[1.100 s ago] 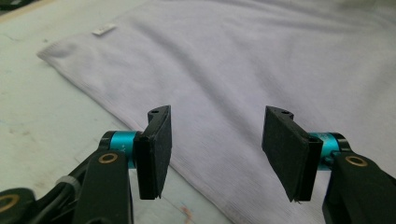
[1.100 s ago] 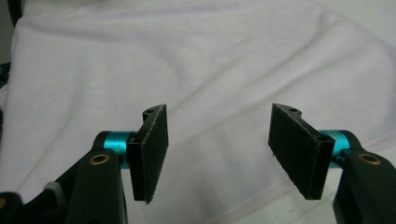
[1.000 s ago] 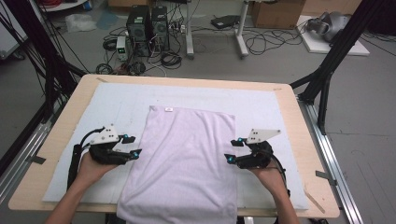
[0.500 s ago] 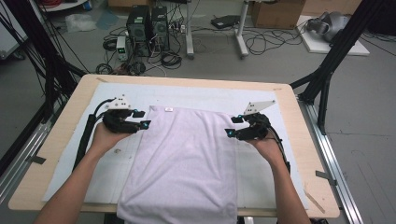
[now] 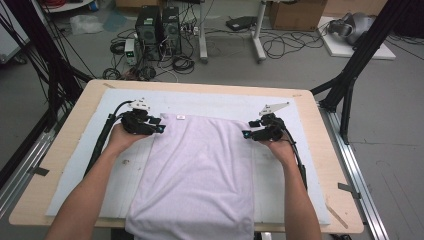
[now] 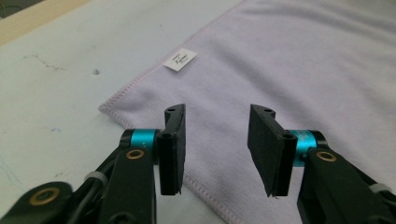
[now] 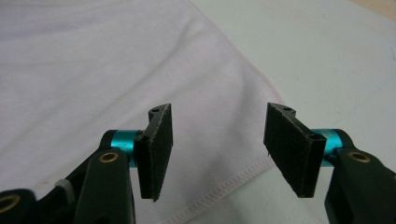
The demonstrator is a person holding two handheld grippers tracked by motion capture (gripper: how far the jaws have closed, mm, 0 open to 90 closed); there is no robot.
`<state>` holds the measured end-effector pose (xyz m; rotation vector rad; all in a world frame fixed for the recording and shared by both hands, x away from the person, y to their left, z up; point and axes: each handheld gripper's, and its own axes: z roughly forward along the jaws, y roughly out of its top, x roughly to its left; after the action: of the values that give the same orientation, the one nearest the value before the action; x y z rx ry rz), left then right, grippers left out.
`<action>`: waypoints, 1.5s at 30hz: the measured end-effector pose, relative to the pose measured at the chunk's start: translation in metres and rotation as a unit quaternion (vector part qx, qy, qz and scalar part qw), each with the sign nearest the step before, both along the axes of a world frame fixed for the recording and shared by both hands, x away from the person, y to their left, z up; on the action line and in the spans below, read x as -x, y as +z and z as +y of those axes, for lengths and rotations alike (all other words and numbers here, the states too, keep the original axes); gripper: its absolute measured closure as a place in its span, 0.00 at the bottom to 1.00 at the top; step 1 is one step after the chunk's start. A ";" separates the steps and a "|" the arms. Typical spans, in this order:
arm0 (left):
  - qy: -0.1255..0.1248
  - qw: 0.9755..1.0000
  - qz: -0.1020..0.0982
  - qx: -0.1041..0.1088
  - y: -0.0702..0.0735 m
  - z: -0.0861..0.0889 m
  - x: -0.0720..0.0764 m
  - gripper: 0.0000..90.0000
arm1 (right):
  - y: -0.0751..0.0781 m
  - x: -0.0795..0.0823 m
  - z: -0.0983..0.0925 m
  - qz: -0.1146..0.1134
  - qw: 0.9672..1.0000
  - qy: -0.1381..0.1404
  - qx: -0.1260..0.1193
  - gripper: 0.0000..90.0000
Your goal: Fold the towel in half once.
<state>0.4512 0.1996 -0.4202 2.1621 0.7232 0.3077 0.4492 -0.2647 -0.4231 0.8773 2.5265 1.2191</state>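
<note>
A pale lilac cloth point(image 5: 200, 170) lies flat on the white mat point(image 5: 80, 185) covering the tabletop point(image 5: 60, 145), its near end hanging over the tabletop's near edge; a small white label point(image 6: 180, 59) sits by its far edge. Left tool point(image 5: 159, 128) at the cloth's far left corner, jaws apart and just now closing, the cloth's edge below the gap, nothing pinched; right tool point(image 5: 246, 134) at the far right corner, jaws likewise apart, closing slightly, gripping nothing.

left gripper point(image 5: 161, 129): jaws apart, just been closing, nothing clamped
right gripper point(image 5: 245, 134): jaws apart, just been closing, nothing clamped
forearms: both stretched forward, grippers pointing inward
</note>
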 end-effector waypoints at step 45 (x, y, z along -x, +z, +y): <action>0.039 0.997 -0.058 0.038 0.033 0.041 0.063 0.96 | 0.054 0.050 -0.003 -0.009 0.997 0.058 -0.045 0.95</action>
<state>0.3882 0.2405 -0.3875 2.0296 0.7421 0.4362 0.3989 -0.2673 -0.3696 0.7442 2.5575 1.3796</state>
